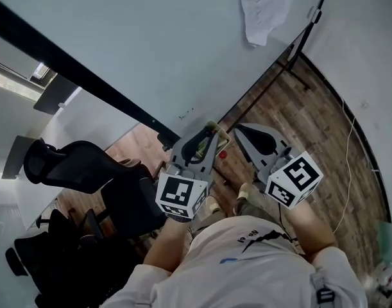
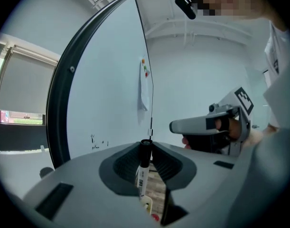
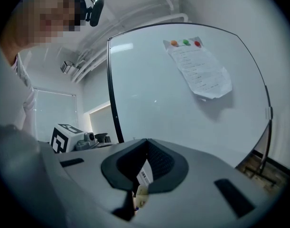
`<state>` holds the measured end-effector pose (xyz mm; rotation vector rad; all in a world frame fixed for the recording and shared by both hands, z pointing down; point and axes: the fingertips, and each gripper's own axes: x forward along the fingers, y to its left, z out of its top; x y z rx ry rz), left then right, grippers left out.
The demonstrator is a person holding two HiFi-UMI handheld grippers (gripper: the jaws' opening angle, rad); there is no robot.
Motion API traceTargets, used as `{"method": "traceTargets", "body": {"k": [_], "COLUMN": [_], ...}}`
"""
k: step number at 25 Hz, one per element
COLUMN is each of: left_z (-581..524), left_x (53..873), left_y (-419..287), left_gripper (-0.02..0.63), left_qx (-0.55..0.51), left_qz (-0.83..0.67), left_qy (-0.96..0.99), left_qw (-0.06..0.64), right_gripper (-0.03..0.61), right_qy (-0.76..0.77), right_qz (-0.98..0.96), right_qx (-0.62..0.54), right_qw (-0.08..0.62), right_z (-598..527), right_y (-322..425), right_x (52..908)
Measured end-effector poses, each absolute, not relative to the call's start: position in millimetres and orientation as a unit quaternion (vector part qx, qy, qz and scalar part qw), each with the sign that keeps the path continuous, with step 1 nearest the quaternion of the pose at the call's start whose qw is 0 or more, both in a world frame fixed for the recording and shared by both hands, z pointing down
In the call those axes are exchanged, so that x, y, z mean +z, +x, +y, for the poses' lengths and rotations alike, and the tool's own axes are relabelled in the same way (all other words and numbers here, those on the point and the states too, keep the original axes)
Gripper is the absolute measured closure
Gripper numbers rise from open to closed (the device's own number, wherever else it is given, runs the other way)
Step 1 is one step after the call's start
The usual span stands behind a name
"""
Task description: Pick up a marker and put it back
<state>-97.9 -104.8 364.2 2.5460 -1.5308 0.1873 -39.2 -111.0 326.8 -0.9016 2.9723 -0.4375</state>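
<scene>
A marker point(image 2: 143, 167) with a black cap, a white label and a yellowish body stands upright between the pads of my left gripper point(image 2: 145, 148), which is shut on it. In the head view the same marker point(image 1: 206, 141) lies along the left gripper point(image 1: 211, 131), just off the whiteboard point(image 1: 151, 50). My right gripper point(image 1: 238, 129) hangs close beside it with its tips together. In the right gripper view the right gripper point(image 3: 147, 148) meets at the tip. A bit of white label point(image 3: 144, 176) shows in the slit below; I cannot tell whether it is held.
The whiteboard's black frame point(image 1: 86, 82) runs diagonally, and a sheet of paper point(image 1: 265, 8) hangs on the board at upper right. Black office chairs point(image 1: 86, 172) stand at the left. A wooden floor point(image 1: 324, 127) with a thin cable point(image 1: 349, 172) lies at the right. A small red thing point(image 1: 222, 154) lies below the grippers.
</scene>
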Motion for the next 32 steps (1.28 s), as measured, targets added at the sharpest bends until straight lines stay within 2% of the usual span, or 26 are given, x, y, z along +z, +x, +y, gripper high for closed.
{"method": "traceTargets", "body": {"k": [8, 15, 28, 32], "left_z": [-122.9, -137.1, -147.1, -150.9], "left_x": [422.3, 464.3, 511.7, 513.5], "left_y": [-84.3, -74.6, -57.9, -55.8], "left_gripper": [0.531, 0.531, 0.531, 0.531], "left_qx": [0.074, 0.108, 0.184, 0.184], "left_qz": [-0.501, -0.502, -0.503, -0.504], "left_qy": [0.856, 0.852, 0.842, 0.839], "left_qw": [0.107, 0.101, 0.066, 0.085], "right_gripper": [0.565, 0.565, 0.565, 0.565], "right_qy": [-0.298, -0.304, -0.303, -0.302], "right_qz": [0.941, 0.936, 0.931, 0.931], "right_qx": [-0.162, -0.177, -0.199, -0.202], "right_qw": [-0.012, -0.027, -0.044, -0.043], "right_z": [-123.4, -133.3, -146.3, -149.0], "right_y": [-23.9, -9.7, 2.2, 3.0], "right_x": [351.4, 373.8, 397.6, 400.1]}}
